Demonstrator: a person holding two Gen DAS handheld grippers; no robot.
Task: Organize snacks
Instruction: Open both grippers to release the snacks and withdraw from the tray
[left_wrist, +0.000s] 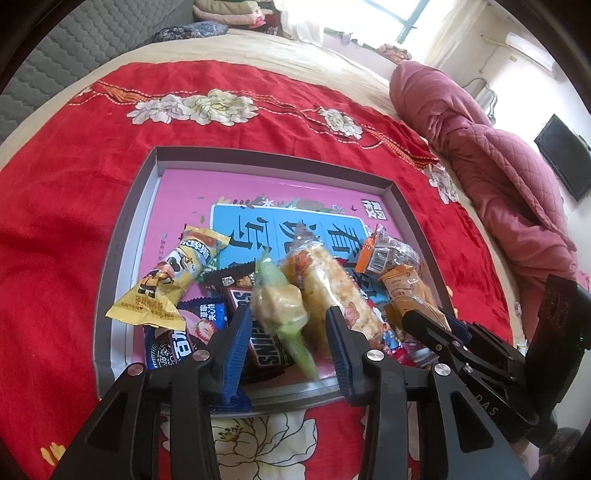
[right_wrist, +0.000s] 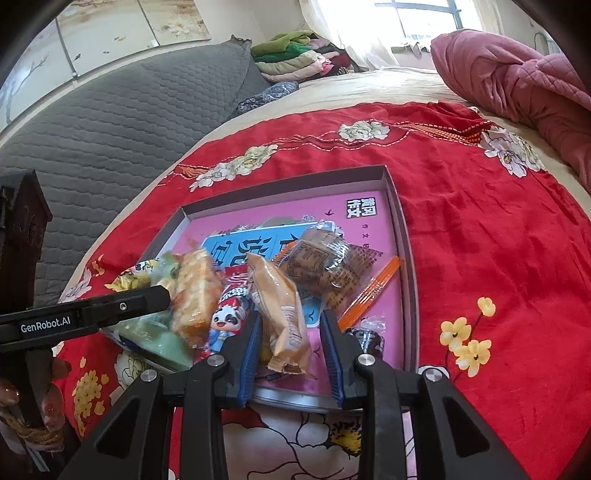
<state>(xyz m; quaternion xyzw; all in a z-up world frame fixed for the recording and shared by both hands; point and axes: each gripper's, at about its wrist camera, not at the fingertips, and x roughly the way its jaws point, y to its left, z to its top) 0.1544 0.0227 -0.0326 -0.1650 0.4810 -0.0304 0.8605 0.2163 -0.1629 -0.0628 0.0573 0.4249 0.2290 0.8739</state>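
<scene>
A shallow grey tray (left_wrist: 122, 229) with a pink liner lies on the red floral blanket and holds a heap of snack packets. My left gripper (left_wrist: 290, 328) is open, its jaws on either side of a green-ended clear candy packet (left_wrist: 280, 306), beside a rice-cracker bar (left_wrist: 332, 291). My right gripper (right_wrist: 291, 332) is open around a tan pastry packet (right_wrist: 280, 306), apart from it on the right side; it also shows in the left wrist view (left_wrist: 436, 325). A yellow cartoon packet (left_wrist: 170, 284), a Snickers bar (left_wrist: 258, 343) and an Oreo pack (left_wrist: 173, 347) lie at the left.
The tray (right_wrist: 402, 236) sits mid-blanket. A clear brown-cake packet (right_wrist: 325, 262) and an orange-edged wrapper (right_wrist: 373, 291) lie at its right. A pink quilt (left_wrist: 491, 162) is bunched at the right, a grey quilted headboard (right_wrist: 110, 122) at the left, folded clothes (right_wrist: 295, 59) behind.
</scene>
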